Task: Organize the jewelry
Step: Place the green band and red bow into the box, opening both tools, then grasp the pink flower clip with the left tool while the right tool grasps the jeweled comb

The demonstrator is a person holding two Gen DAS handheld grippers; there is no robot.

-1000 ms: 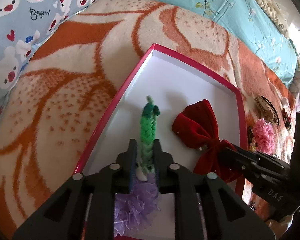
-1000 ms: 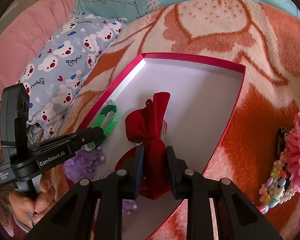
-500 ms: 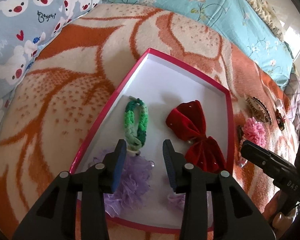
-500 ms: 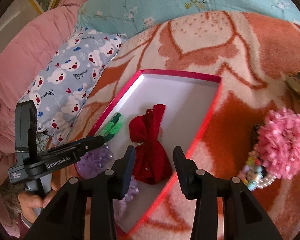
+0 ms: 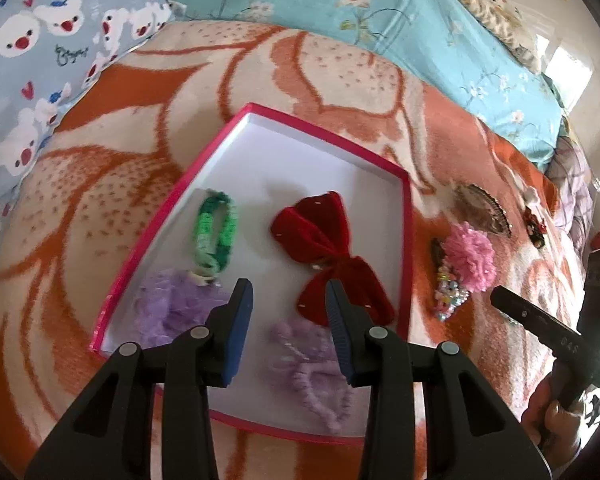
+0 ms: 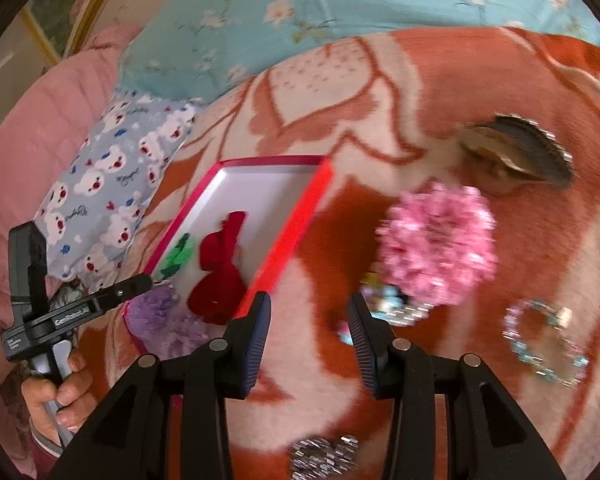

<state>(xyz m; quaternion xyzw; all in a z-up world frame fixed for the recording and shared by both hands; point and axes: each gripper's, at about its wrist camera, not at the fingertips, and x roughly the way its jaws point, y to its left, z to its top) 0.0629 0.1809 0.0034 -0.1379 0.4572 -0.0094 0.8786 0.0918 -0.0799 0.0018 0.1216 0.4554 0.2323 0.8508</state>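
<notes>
A red-rimmed box [image 5: 328, 132] with a white floor lies on the blanket. Inside it are a green braided band [image 5: 216, 232], a red velvet bow [image 5: 328, 248], a purple scrunchie [image 5: 168, 308] and a purple looped piece [image 5: 312, 356]. My left gripper [image 5: 288, 286] hangs open above the box's near end, holding nothing. My right gripper [image 6: 309, 298] is open and empty over the blanket, just right of the box's rim [image 6: 292, 240]. Ahead of it lie a pink pom-pom [image 6: 440, 240], a beaded piece [image 6: 392, 304] and a bead bracelet [image 6: 544, 344].
A brown hair claw [image 6: 520, 152] lies beyond the pom-pom, and a sparkly clip [image 6: 324, 456] sits under the right gripper. A small red clip [image 5: 536, 228] lies further right. A bear-print pillow [image 5: 40, 60] and a turquoise floral pillow [image 5: 380, 20] border the orange blanket.
Both grippers opened, letting go of the green band and the red bow, which now lie in the box. Both lifted back; the right one swung right toward the pink pom-pom.
</notes>
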